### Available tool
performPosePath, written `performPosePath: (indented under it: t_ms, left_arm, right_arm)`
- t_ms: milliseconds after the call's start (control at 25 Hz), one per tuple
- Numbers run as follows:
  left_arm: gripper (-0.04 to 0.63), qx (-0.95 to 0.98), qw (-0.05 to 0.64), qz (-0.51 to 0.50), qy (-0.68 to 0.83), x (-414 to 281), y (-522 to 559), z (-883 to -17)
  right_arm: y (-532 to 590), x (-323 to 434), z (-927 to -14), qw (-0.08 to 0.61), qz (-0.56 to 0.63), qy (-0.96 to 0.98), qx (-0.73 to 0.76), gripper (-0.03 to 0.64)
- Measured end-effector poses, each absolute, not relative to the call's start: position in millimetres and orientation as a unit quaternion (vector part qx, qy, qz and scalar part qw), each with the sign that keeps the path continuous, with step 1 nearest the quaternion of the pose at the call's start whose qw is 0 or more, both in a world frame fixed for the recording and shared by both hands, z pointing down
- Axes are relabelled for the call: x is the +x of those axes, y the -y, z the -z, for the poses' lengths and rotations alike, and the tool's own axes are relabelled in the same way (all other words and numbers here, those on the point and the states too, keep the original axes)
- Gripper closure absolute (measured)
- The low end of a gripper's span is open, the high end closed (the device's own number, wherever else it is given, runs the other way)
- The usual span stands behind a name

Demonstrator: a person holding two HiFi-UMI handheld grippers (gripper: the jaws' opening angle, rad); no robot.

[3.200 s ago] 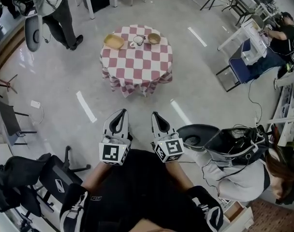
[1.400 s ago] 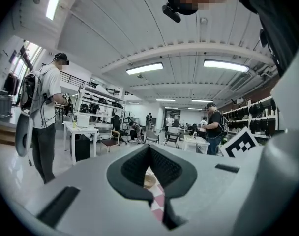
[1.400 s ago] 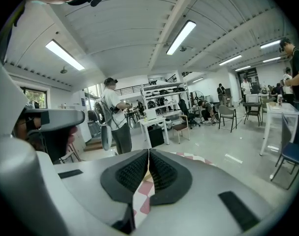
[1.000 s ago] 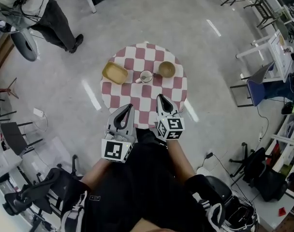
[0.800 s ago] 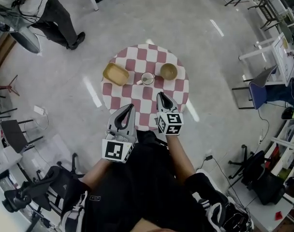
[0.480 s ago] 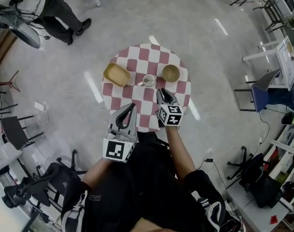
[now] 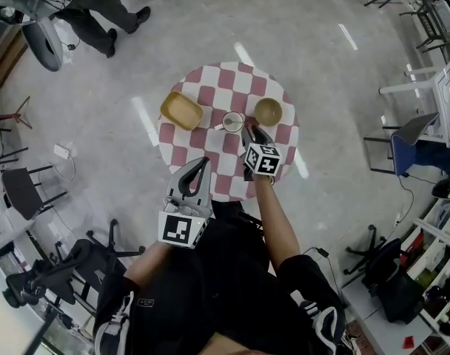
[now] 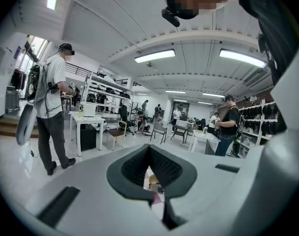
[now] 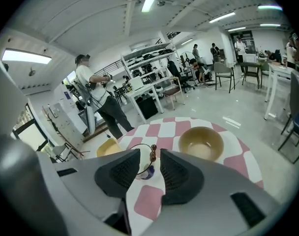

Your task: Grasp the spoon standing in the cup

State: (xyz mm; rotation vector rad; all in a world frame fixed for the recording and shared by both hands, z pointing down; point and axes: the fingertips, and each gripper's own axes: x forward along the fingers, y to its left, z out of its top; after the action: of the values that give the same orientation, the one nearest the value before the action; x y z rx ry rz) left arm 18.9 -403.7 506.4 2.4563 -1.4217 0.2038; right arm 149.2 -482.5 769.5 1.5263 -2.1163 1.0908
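Note:
A white cup (image 7: pixel 232 121) stands on the round checked table (image 7: pixel 210 183), and a brown-handled spoon (image 9: pixel 153 154) stands upright in it. In the right gripper view the cup (image 9: pixel 144 170) shows between my jaws. My right gripper (image 7: pixel 249 130) is held over the table just short of the cup; its jaws (image 9: pixel 150 154) are opening, and the spoon's top sits by the right tip with no pad pressing it. My left gripper (image 7: pixel 202 163) hangs back at the table's near edge, shut and empty (image 8: pixel 149 149).
A yellow tray (image 7: pixel 180 110) lies left of the cup and a tan bowl (image 7: pixel 268 112) right of it (image 9: pixel 201 142). A person (image 7: pixel 110 2) stands at the far left. An office chair (image 7: pixel 58 272) is at lower left, white desks (image 7: pixel 425 87) at right.
The table has come close beneath me. My right gripper has moved forward to the cup and its jaws have parted. The left gripper kept its place.

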Motion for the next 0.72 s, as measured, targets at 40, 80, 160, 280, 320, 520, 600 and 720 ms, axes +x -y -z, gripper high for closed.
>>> performPosePath:
  t_ms: [40,80,160,280,320,520,600,720]
  left_arm:
    - [0.588,0.853,0.148,-0.071,0.496,17.8,405.1,-506.9]
    - [0.588,0.852,0.149,-0.072,0.497,16.7,406.0,-507.7]
    - [0.588,0.849,0.154,-0.078,0.500,14.0,406.0,-511.9]
    - [0.588,0.847,0.152,-0.084,0.502,11.0,407.8,-515.1]
    - [0.588,0.848,0.150,-0.082,0.502,10.4,407.6,-516.0]
    - [0.588,0.841,0.154,-0.083,0.511,3.1,404.5,-516.6]
    - [0.588,0.839,0.155,-0.086,0.514,-0.4,405.0,-517.4]
    - [0.588,0.835,0.158,-0.093,0.518,-6.5,402.7,-518.3]
  right_arm:
    - [484.3,148.3,-773.5,0.158,-0.385,0.738,0.532,0.486]
    - [485.8,147.4,-777.2,0.159,-0.389,0.737,0.530,0.486]
    - [488.2,145.9,-784.3,0.163,-0.396,0.734,0.527,0.486]
    - [492.2,145.2,-795.6,0.167,-0.403,0.729,0.527,0.487]
    - [493.3,145.0,-798.5,0.167,-0.406,0.728,0.527,0.487]
    - [494.8,144.2,-806.6,0.165,-0.414,0.722,0.529,0.490]
    - [497.4,144.9,-808.0,0.163,-0.415,0.719,0.533,0.506]
    - [498.6,143.7,-808.7,0.163,-0.410,0.719,0.538,0.536]
